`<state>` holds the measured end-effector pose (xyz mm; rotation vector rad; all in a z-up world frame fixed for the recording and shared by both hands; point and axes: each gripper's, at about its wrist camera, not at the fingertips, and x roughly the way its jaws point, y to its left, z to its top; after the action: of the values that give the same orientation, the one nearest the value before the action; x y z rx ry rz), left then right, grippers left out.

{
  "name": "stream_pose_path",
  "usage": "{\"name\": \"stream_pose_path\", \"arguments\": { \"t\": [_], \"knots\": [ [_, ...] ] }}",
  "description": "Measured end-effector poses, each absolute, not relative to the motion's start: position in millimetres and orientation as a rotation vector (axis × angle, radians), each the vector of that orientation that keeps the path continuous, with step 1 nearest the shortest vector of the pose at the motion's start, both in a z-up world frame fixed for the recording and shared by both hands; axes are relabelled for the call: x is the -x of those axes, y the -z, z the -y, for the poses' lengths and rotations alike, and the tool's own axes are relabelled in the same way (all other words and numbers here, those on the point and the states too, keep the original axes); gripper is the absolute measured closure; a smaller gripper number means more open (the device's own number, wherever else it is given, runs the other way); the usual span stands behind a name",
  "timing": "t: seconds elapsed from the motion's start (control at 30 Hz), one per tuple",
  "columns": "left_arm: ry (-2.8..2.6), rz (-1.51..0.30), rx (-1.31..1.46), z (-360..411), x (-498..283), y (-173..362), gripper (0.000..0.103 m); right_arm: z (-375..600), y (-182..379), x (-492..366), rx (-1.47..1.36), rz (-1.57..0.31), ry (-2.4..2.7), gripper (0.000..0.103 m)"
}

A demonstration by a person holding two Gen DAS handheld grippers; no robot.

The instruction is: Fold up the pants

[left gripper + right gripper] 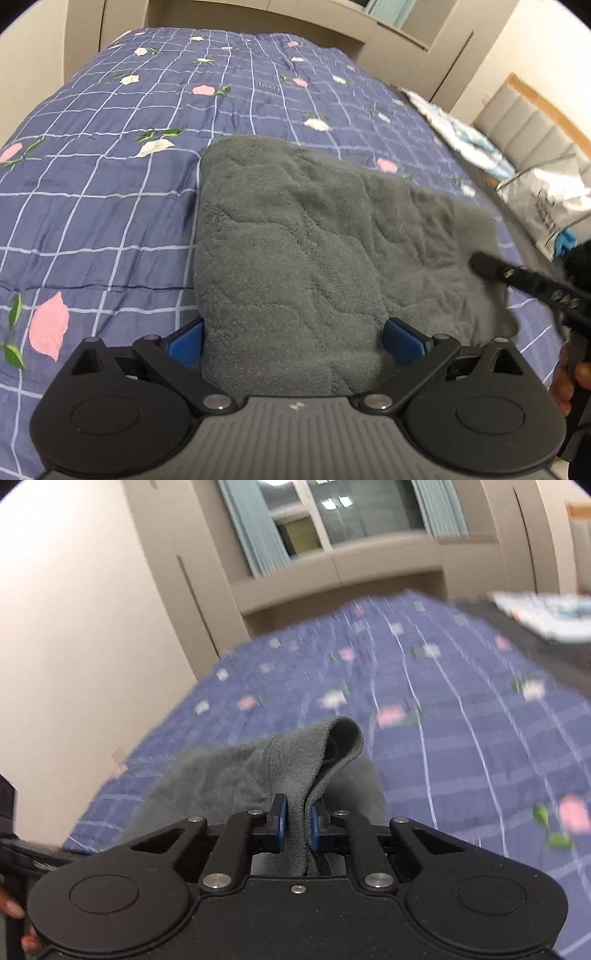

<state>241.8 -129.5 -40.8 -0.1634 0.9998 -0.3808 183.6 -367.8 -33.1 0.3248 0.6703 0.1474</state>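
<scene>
right gripper (295,825): fingers pinching pants (258,771) hem | left gripper (293,341): fingers spread around pants | bed (92,206): underneath

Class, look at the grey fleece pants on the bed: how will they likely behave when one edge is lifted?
The grey pants will probably flop: the hem pinched in the right gripper already curls over on itself. The thick plush pile suggests they grip rather than slip. Spread across the bedspread, the rest will likely trail and drag behind the lifted edge.
</scene>
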Motion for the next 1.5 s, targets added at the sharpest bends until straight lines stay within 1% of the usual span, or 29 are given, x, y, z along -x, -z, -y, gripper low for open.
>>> {"name": "stream_pose_path", "arguments": {
  "t": [0.07, 0.13, 0.27, 0.37, 0.53, 0.63, 0.67, 0.7, 0.73, 0.77, 0.8, 0.83, 0.87, 0.9, 0.93, 0.97, 1.2, 1.4, 1.5],
  "knots": [
    [0.38, -1.002, 0.149, 130.0, -238.8, 43.0, 0.002, 370.9, 46.8, -181.2, -0.359, -0.681, -0.128, 0.085],
    [0.378, -1.0, 0.145, 129.0, -237.0, 42.3, 0.001, 373.0, 48.4, -178.6, -0.405, -0.663, -0.119, 0.084],
    [0.375, -1.006, 0.148, 126.8, -237.1, 39.4, 0.001, 364.9, 44.5, -177.4, -0.357, -0.656, -0.111, 0.079],
    [0.366, -1.002, 0.139, 124.6, -237.1, 36.1, 0.001, 360.5, 41.4, -176.5, -0.318, -0.644, -0.104, 0.078],
    [0.342, -0.975, 0.11, 120.2, -237.9, 27.5, 0.001, 356.7, 37.2, -176.3, -0.265, -0.622, -0.086, 0.08],
    [0.323, -0.955, 0.099, 116.8, -239.6, 21.0, 0.001, 355.3, 37.6, -175.3, -0.241, -0.628, -0.079, 0.077],
    [0.32, -0.949, 0.099, 115.2, -240.1, 18.8, 0.001, 354.3, 36.1, -174.3, -0.228, -0.625, -0.071, 0.071],
    [0.314, -0.942, 0.098, 113.3, -240.9, 16.6, 0.001, 353.2, 33.9, -172.6, -0.21, -0.619, -0.062, 0.068],
    [0.304, -0.934, 0.099, 111.0, -242.3, 14.2, 0.001, 352.1, 31.1, -170.9, -0.188, -0.611, -0.048, 0.061],
    [0.293, -0.926, 0.101, 108.7, -244.8, 12.0, 0.001, 351.2, 27.9, -169.5, -0.169, -0.598, -0.034, 0.046],
    [0.281, -0.917, 0.105, 106.2, -247.9, 10.1, 0.001, 350.4, 24.3, -168.3, -0.153, -0.58, -0.021, 0.035],
    [0.266, -0.909, 0.109, 103.7, -251.8, 8.2, 0.001, 349.2, 21.4, -167.5, -0.139, -0.561, -0.012, 0.018],
    [0.248, -0.903, 0.113, 101.6, -256.2, 6.6, 0.001, 347.5, 18.1, -167.6, -0.123, -0.541, -0.007, 0.013],
    [0.227, -0.898, 0.116, 99.1, -261.3, 5.5, 0.001, 345.0, 14.9, -168.8, -0.107, -0.524, -0.006, 0.012],
    [0.21, -0.894, 0.118, 97.0, -266.1, 4.8, 0.001, 342.4, 12.8, -170.8, -0.092, -0.512, -0.003, 0.008],
    [0.198, -0.89, 0.119, 95.1, -271.0, 4.8, 0.001, 339.4, 11.2, -174.0, -0.08, -0.501, 0.001, 0.001],
    [0.128, -0.907, 0.088, 93.4, -308.1, 22.5, 0.001, 315.6, 20.6, -207.1, -0.038, -0.515, -0.027, 0.001],
    [0.154, -0.874, 0.048, 118.5, -309.0, 38.2, 0.001, 314.1, 43.9, -229.8, 0.051, -0.566, 0.086, 0.001],
    [0.158, -0.856, 0.051, 132.3, -308.0, 49.3, 0.001, 324.2, 54.0, -236.6, 0.022, -0.588, 0.074, 0.001]
  ]
}}
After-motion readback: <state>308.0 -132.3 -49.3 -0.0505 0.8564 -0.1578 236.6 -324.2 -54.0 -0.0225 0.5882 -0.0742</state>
